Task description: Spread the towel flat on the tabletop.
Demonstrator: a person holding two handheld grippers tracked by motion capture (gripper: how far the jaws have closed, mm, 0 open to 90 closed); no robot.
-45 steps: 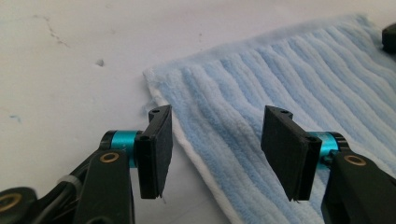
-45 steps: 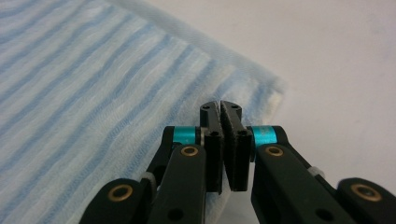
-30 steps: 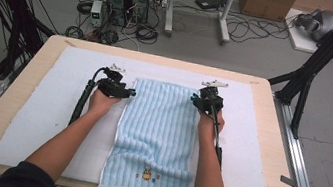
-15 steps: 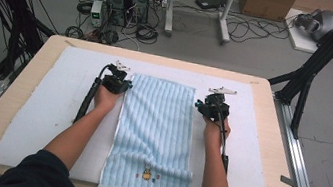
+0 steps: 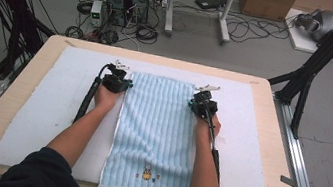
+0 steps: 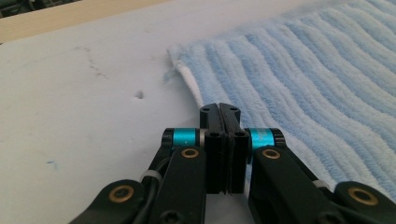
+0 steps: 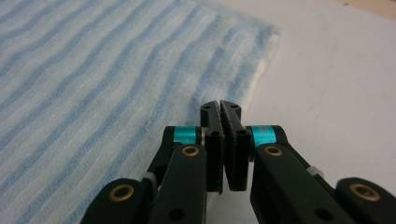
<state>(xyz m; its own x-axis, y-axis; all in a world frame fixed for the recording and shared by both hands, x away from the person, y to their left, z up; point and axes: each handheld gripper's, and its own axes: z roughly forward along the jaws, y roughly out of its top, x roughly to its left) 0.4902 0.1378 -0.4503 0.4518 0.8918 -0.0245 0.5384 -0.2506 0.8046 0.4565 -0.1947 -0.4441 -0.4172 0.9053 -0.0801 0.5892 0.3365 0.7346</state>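
White padding (image 5: 39,119) on one table carries one striped towel (image 5: 157,122), two grippers (image 5: 116,83) (image 5: 200,104) pinching its side edges, fingers closed.

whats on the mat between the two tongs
The blue striped towel spans the stretch between the left tongs and right tongs, lying flat on the white mat, as the high view shows.

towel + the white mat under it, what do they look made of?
Towel: looks like terry cotton or a similar soft fabric, matte, with looped ribbed pile in light blue and white stripes and a stitched hem. White mat: probably foam or soft plastic sheet, matte, smooth, with small dents and scuffs in the left gripper view; can't tell which for sure.
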